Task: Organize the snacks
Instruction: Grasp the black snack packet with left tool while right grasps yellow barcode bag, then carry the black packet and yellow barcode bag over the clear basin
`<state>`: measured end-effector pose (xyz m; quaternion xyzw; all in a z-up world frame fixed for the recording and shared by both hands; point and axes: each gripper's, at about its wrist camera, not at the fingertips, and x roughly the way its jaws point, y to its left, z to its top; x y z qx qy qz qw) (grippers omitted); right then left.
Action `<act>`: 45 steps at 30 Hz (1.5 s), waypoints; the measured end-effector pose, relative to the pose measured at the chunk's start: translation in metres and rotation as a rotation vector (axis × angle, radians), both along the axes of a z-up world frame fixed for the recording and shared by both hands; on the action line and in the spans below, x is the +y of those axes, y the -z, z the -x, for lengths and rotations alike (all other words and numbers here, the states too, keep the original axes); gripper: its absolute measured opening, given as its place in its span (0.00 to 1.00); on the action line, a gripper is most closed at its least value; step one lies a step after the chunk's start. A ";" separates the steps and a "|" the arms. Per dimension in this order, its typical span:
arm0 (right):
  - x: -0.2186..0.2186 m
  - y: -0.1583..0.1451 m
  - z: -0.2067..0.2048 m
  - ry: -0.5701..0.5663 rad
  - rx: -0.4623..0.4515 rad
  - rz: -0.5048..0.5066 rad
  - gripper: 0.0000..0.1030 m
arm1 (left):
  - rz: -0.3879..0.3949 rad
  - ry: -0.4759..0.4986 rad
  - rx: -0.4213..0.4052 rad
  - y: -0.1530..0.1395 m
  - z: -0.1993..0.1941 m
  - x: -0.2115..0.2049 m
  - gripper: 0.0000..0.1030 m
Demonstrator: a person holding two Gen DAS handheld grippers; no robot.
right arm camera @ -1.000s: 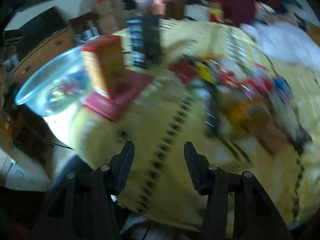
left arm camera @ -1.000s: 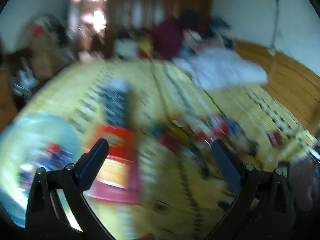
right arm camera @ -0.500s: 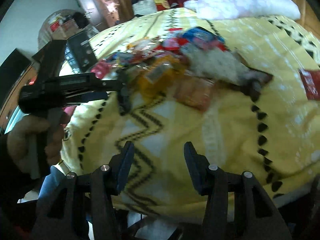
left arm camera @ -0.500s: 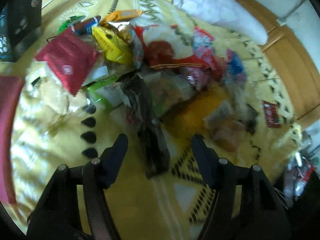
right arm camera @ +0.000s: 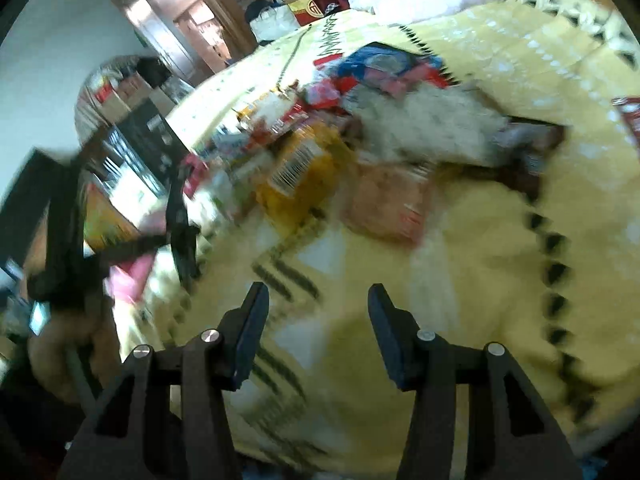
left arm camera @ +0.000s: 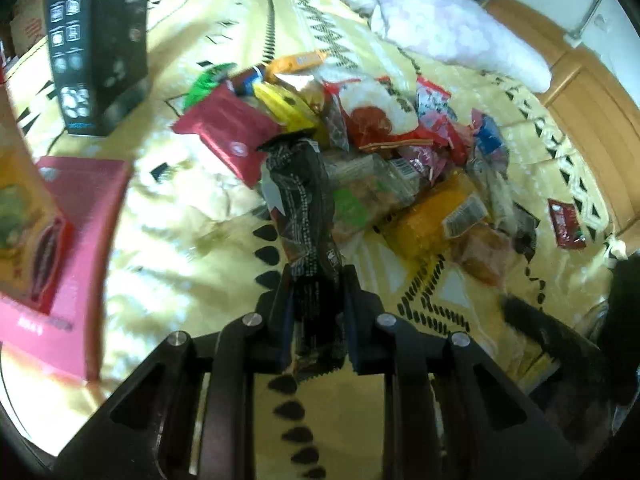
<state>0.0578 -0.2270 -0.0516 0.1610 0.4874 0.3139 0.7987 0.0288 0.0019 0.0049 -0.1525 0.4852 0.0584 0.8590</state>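
Left jaws (left arm camera: 316,300) clamp a black packet (left arm camera: 304,200) beside the snack heap (left arm camera: 400,140); right jaws (right arm camera: 318,312) apart, empty.

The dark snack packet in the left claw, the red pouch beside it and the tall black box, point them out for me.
dark snack packet (left arm camera: 304,200), left wrist view, middle of the wrapper above the claw
red pouch (left arm camera: 228,130), left wrist view, centre of its face
tall black box (left arm camera: 96,44), left wrist view, front panel

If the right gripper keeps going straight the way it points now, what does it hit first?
Most likely the bare yellow blanket just ahead of the open right gripper. The snack pile's orange packet lies farther on; the blur makes depth uncertain.
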 end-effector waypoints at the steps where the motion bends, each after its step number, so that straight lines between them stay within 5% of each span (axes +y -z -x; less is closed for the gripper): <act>1: 0.011 0.003 -0.013 0.010 0.024 -0.039 0.53 | -0.004 0.003 -0.005 -0.002 0.002 0.000 0.21; 13: 0.063 0.036 -0.076 0.161 0.061 -0.026 0.53 | 0.028 0.001 0.038 -0.003 0.027 0.027 0.21; 18: 0.074 0.012 -0.070 0.005 -0.020 0.076 0.43 | 0.028 0.038 0.038 -0.007 0.036 0.027 0.21; 20: 0.085 -0.008 -0.050 -0.169 -0.066 0.223 0.43 | 0.042 0.079 0.069 -0.004 0.035 0.028 0.22; 23: 0.094 -0.005 -0.032 -0.346 -0.007 0.366 0.43 | 0.079 0.111 0.158 0.020 0.029 0.033 0.22; 29: 0.091 0.013 -0.034 -0.309 0.022 0.339 0.46 | 0.089 0.067 0.127 0.042 0.028 0.039 0.24; 32: 0.090 0.014 -0.033 -0.275 -0.013 0.341 0.55 | 0.031 0.049 0.085 0.036 0.030 0.033 0.42; 34: 0.085 0.017 -0.031 -0.250 -0.017 0.331 0.56 | -0.014 0.028 0.044 0.032 0.032 0.030 0.63; 37: 0.082 0.017 -0.027 -0.202 -0.022 0.318 0.59 | -0.039 0.019 0.022 0.035 0.027 0.026 0.75; 40: 0.075 0.018 -0.025 -0.170 -0.028 0.313 0.60 | -0.080 0.023 0.049 0.046 0.016 0.020 0.69; 41: 0.077 0.020 -0.026 -0.167 -0.029 0.314 0.60 | -0.100 0.019 0.047 0.046 0.015 0.020 0.63; 43: 0.079 0.022 -0.025 -0.161 -0.043 0.314 0.53 | -0.094 0.021 0.052 0.045 0.014 0.021 0.27; 45: 0.079 0.020 -0.024 -0.150 -0.058 0.310 0.45 | -0.103 0.031 0.046 0.039 0.014 0.021 0.26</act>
